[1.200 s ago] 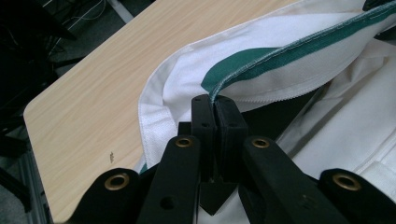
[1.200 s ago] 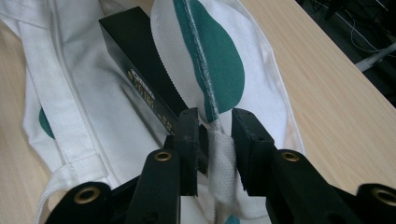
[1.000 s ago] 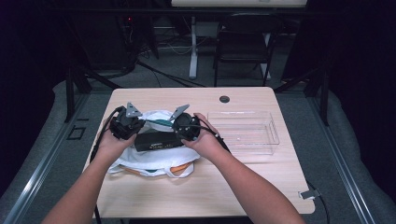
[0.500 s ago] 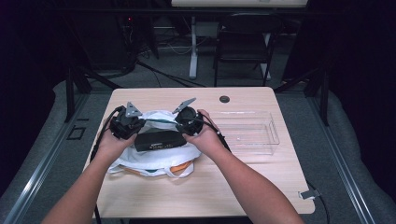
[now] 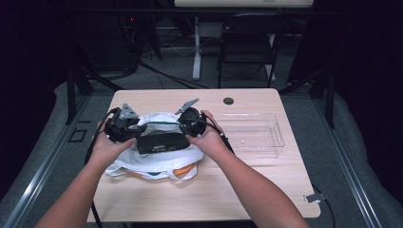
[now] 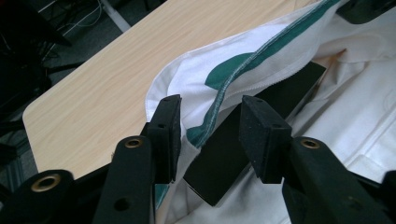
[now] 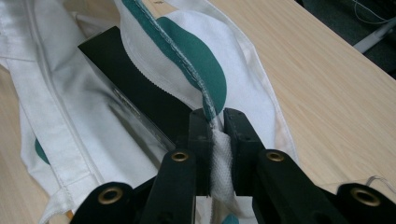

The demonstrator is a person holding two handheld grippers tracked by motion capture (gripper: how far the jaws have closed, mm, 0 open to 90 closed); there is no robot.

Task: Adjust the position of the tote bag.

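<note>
High view looks down on the table (image 5: 266,190) from above; both gripper views sit close, sharing the bag (image 6: 196,74).

Light wood bench (image 5: 247,190) on grey carpeted floor (image 5: 351,156). Dark folding chair (image 5: 247,47) at 12 o'clock, white stand leg (image 5: 196,52) beside it. Surroundings dark, unlit.

Nothing is reading legibly: the black box (image 5: 161,142) is showing a pale label strip, too blurred to make out.
</note>
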